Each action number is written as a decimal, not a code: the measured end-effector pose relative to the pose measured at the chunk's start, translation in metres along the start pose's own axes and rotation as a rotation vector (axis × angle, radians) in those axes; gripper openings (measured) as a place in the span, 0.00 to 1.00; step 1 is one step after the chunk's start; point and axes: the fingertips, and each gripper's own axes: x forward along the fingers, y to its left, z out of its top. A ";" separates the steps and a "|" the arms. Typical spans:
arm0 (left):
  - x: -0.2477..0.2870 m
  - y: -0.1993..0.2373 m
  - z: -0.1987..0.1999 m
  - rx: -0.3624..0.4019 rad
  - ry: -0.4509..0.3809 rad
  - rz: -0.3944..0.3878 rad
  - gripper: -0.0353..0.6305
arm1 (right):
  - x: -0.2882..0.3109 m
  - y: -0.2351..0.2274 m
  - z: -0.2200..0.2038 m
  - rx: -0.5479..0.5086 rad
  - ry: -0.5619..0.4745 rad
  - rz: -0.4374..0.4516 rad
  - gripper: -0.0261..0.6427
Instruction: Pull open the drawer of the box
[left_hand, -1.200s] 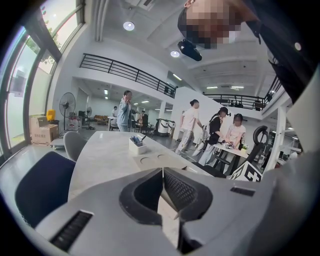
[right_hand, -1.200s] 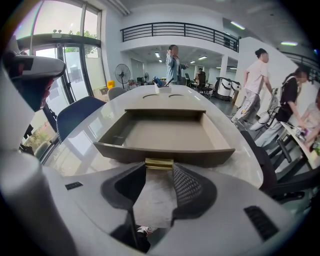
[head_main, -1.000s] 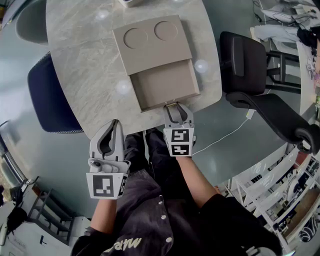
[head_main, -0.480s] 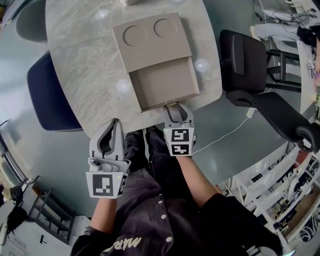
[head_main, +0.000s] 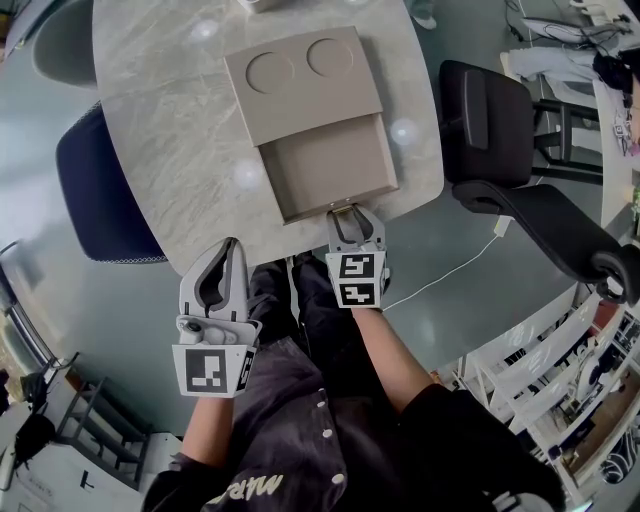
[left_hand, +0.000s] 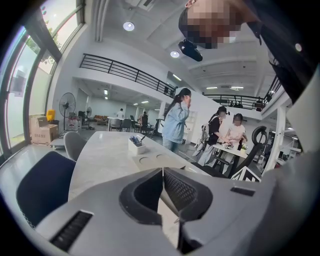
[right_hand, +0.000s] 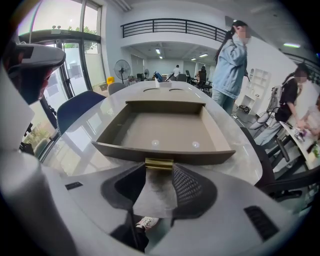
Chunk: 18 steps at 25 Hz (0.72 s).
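A tan flat box (head_main: 300, 85) with two round recesses on its lid lies on the marble table (head_main: 170, 150). Its drawer (head_main: 330, 165) stands pulled out toward me and is empty (right_hand: 165, 130). From the drawer front hangs a grey fabric tab (right_hand: 156, 192) under a brass clip (right_hand: 159, 164). My right gripper (head_main: 352, 222) is at the table's near edge, open, with the tab lying loosely between its jaws (right_hand: 159, 170). My left gripper (head_main: 228, 250) hovers off the table's edge to the left, shut on nothing (left_hand: 161, 172).
A blue chair (head_main: 95, 190) stands at the table's left and a black chair (head_main: 500, 120) at its right. A white holder (left_hand: 135, 145) sits at the table's far end. A white cable (head_main: 450, 270) runs over the floor. Several people stand in the background.
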 end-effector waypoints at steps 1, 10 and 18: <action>0.000 0.000 0.000 0.001 0.000 0.001 0.08 | 0.000 0.000 0.000 -0.002 0.003 -0.001 0.28; -0.002 -0.003 0.010 0.011 -0.019 0.000 0.08 | -0.005 -0.001 -0.002 -0.008 0.028 0.022 0.29; -0.005 -0.004 0.035 0.033 -0.061 -0.007 0.08 | -0.039 -0.009 0.018 -0.006 -0.051 0.011 0.18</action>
